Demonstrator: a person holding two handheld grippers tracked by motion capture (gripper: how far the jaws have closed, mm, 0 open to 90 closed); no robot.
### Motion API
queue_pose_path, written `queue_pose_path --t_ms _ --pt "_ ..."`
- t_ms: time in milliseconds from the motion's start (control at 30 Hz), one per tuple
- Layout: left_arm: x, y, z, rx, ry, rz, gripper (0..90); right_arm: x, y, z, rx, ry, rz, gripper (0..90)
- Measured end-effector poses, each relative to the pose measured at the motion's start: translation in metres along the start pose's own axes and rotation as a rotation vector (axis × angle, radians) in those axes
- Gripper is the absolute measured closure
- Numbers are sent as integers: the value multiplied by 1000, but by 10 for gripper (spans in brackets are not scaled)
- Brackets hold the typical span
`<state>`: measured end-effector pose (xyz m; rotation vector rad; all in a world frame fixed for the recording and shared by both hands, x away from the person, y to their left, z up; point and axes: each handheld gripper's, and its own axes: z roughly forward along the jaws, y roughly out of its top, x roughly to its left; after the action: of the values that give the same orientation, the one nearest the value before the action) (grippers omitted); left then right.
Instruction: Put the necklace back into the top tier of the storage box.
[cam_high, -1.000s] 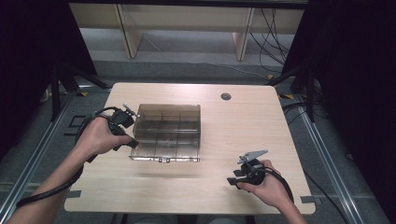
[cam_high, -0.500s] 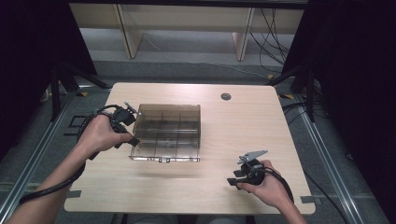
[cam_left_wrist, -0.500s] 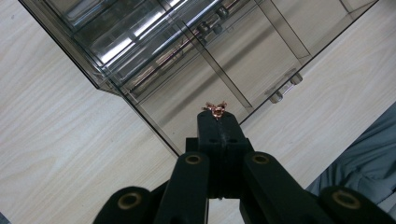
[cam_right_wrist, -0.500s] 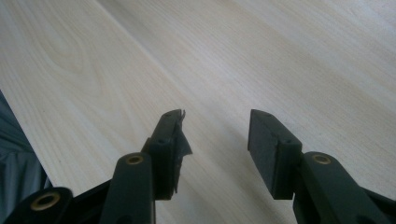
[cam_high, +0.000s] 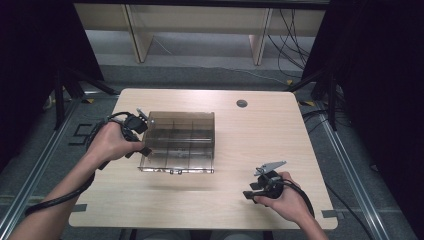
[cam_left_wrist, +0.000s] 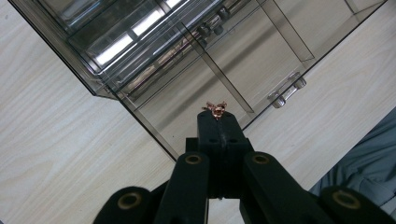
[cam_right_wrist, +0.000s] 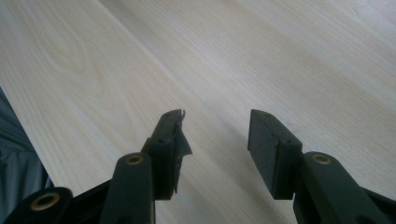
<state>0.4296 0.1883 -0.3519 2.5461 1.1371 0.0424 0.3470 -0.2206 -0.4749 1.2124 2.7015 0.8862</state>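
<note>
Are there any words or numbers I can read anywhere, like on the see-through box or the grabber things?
None: no words, numbers or signs can be read anywhere.
The clear box has plain walls and dividers with no label.
The left gripper, shut on a small copper-coloured piece, carries no writing.
The right gripper, open over the wooden table, carries none either.

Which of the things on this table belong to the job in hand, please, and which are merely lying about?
In the job:
- left gripper, jaws shut on a small copper-coloured piece
- clear compartment box, over which that piece is held

Lying about:
- right gripper, open over bare table
- round grommet near the far edge
</note>
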Motion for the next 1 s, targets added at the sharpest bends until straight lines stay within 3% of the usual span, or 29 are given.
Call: queue_pose_path --t_ms 400,500,533,600,767,900,967,1000 --pt "2 2 4 14 -4 -2 898 -2 0 1 -19 -4 -24 555" --pt "1 2 5 12 -1 -9 898 -2 0 1 -19 -2 -21 555" --pt "0 2 5 12 -4 -28 898 -2 0 1 -22 -3 -27 554" --pt "2 3 6 14 2 -6 898 -2 0 1 -22 -2 -24 555" --pt "2 5 8 19 15 1 898 -2 0 1 -23 -4 -26 555" --pt "-1 5 10 20 10 -24 898 -2 0 1 -26 -3 -26 555" --pt "1 6 11 27 13 3 898 -2 0 1 -27 -3 -27 555" --pt "0 6 12 25 9 -20 898 -2 0 1 -28 -2 -26 555"
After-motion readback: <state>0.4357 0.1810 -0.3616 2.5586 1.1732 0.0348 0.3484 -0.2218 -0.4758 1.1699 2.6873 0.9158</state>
